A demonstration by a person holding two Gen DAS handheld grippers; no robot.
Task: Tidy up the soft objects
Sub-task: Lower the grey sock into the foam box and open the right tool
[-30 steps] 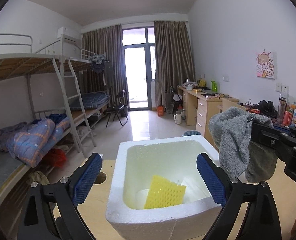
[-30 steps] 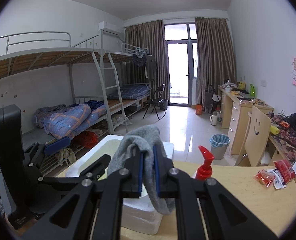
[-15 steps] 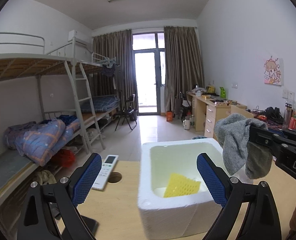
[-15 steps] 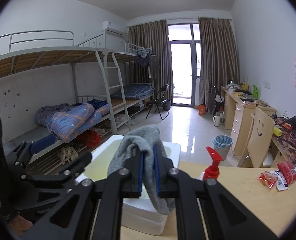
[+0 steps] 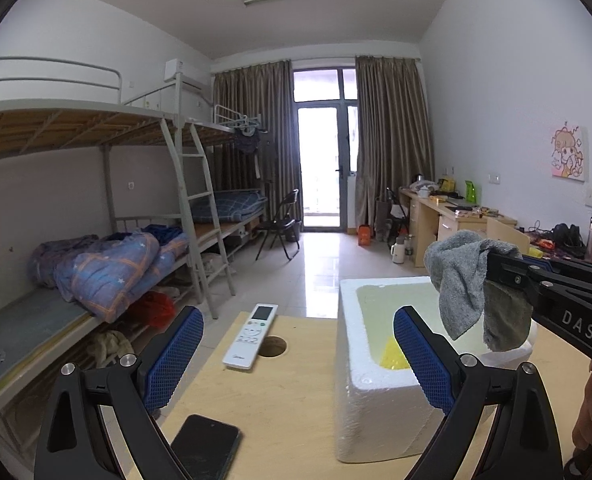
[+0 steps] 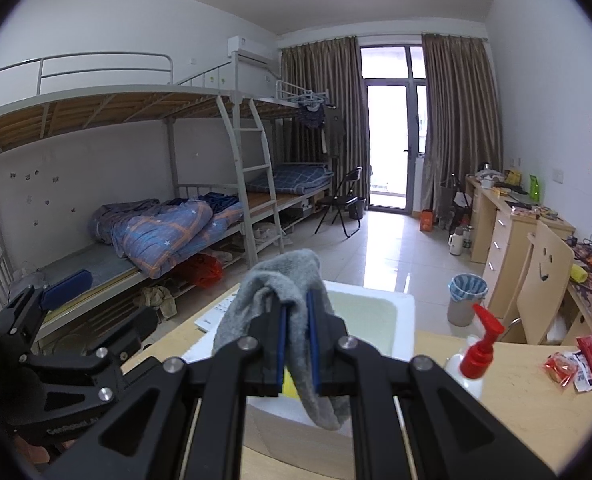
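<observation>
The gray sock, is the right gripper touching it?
Touching. In the right wrist view the right gripper is shut on the gray sock: both blue pads press the cloth between them, and it drapes over the tips above the white foam box.

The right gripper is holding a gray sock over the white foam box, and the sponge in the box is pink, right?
Not pink: the left wrist view shows a yellow sponge in the white foam box. The right gripper does hold the gray sock over it.
</observation>
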